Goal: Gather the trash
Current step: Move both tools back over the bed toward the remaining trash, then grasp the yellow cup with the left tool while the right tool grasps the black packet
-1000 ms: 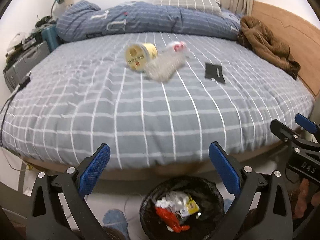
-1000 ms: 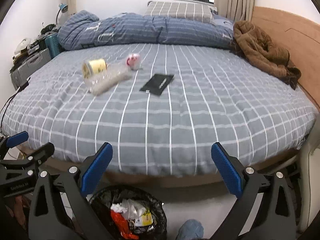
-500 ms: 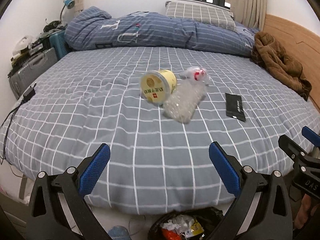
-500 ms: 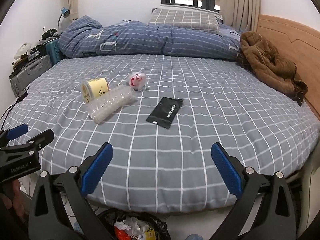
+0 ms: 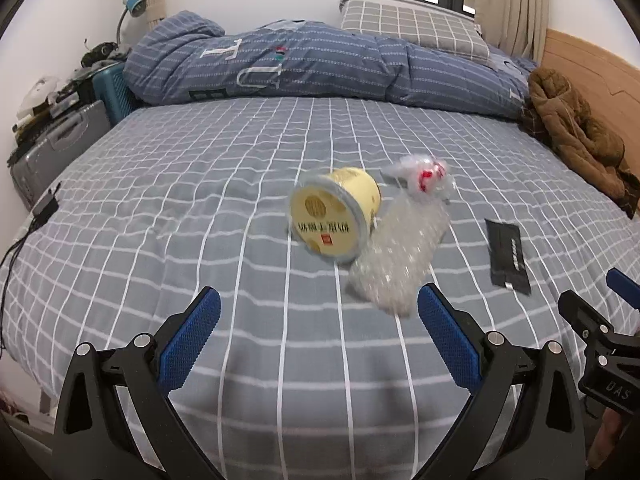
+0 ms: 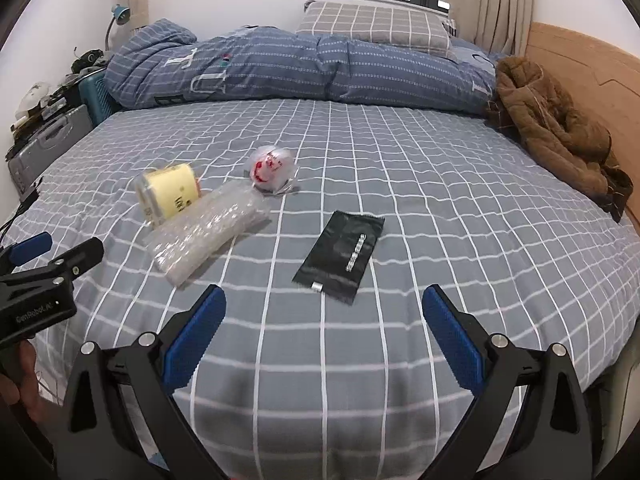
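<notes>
On grey bed [image 6: 440, 208], yellow cup [image 5: 336, 212], black packet [image 6: 340, 256].

My two grippers match: the left gripper [image 5: 319, 330] and right gripper [image 6: 322, 332] are both black plastic frames with silver screws at the joints and textured blue pads [image 6: 195, 334]. White lettering's printed on the side.

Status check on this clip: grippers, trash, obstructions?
Left gripper and right gripper open, empty, above the bed's near edge. Yellow cup, bubble wrap, crumpled bag, black pouch all on the bed. Nothing blocking.
</notes>
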A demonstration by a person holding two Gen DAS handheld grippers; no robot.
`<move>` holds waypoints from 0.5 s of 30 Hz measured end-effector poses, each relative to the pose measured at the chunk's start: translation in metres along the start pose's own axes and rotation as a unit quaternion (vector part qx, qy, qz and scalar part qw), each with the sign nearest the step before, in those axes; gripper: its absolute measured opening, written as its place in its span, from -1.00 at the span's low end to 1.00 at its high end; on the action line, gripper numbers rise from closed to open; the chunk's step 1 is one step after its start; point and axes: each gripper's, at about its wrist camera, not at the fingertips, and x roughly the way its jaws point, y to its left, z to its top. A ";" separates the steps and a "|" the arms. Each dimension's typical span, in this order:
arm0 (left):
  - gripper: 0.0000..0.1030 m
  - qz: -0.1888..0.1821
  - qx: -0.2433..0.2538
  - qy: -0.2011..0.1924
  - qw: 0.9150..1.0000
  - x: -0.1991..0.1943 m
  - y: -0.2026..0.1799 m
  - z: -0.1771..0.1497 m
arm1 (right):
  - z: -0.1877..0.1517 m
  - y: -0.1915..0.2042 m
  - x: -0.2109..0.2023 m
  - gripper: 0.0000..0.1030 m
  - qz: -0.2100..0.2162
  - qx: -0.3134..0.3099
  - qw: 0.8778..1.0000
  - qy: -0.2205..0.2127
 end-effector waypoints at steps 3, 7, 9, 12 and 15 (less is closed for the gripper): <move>0.89 0.000 -0.001 0.003 1.000 0.016 0.000 0.011 | 0.011 -0.003 0.017 0.84 -0.003 0.005 1.000 0.008; 0.88 -0.001 -0.002 0.006 1.000 0.039 -0.001 0.026 | 0.022 -0.006 0.040 0.84 -0.003 0.010 1.000 0.020; 0.88 -0.002 0.000 0.008 1.000 0.049 -0.001 0.031 | 0.027 -0.007 0.051 0.84 -0.005 0.010 1.000 0.027; 0.88 -0.008 -0.002 0.015 1.000 0.067 0.001 0.040 | 0.032 -0.012 0.068 0.82 -0.005 0.016 0.999 0.039; 0.88 -0.012 0.003 0.020 1.000 0.083 0.002 0.047 | 0.035 -0.019 0.084 0.78 -0.009 0.023 0.998 0.055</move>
